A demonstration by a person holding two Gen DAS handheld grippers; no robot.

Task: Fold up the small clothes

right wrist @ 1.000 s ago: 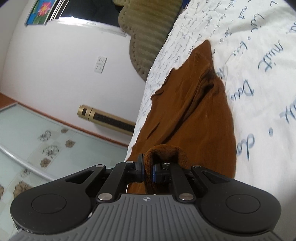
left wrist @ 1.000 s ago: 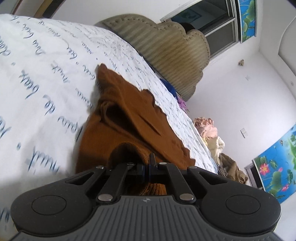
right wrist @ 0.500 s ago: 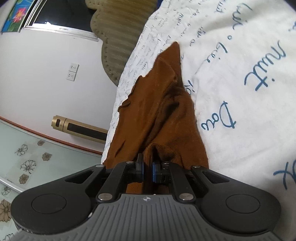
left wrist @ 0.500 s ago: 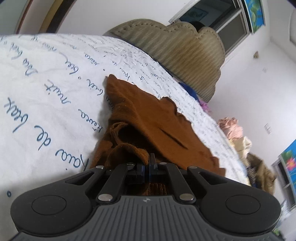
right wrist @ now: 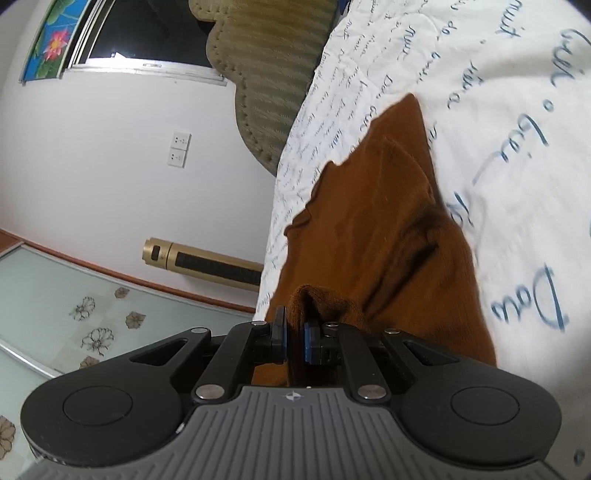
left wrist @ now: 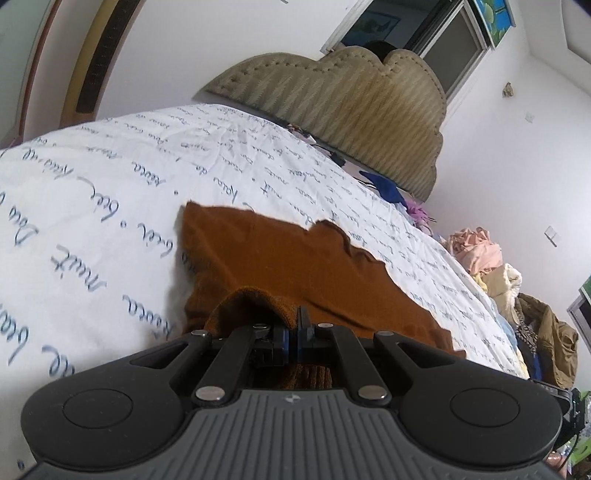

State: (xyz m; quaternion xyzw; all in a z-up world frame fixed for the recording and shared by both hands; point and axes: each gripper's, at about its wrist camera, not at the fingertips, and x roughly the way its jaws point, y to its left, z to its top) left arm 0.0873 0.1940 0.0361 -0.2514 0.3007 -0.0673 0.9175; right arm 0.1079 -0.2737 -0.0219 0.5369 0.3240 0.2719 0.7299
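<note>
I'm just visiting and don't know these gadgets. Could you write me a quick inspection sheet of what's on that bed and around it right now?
Surface: bed sheet, white with blue script, rumpled.
Job's things: brown garment, lying partly spread on the sheet.
Clutter: clothes pile at the bed's far side; blue cloth by the headboard.
Grippers: left gripper and right gripper, jaws each shut on a bunched edge of the garment.
Cables: nothing seen.
Surroundings: window, wall sockets, gold cylinder.
</note>
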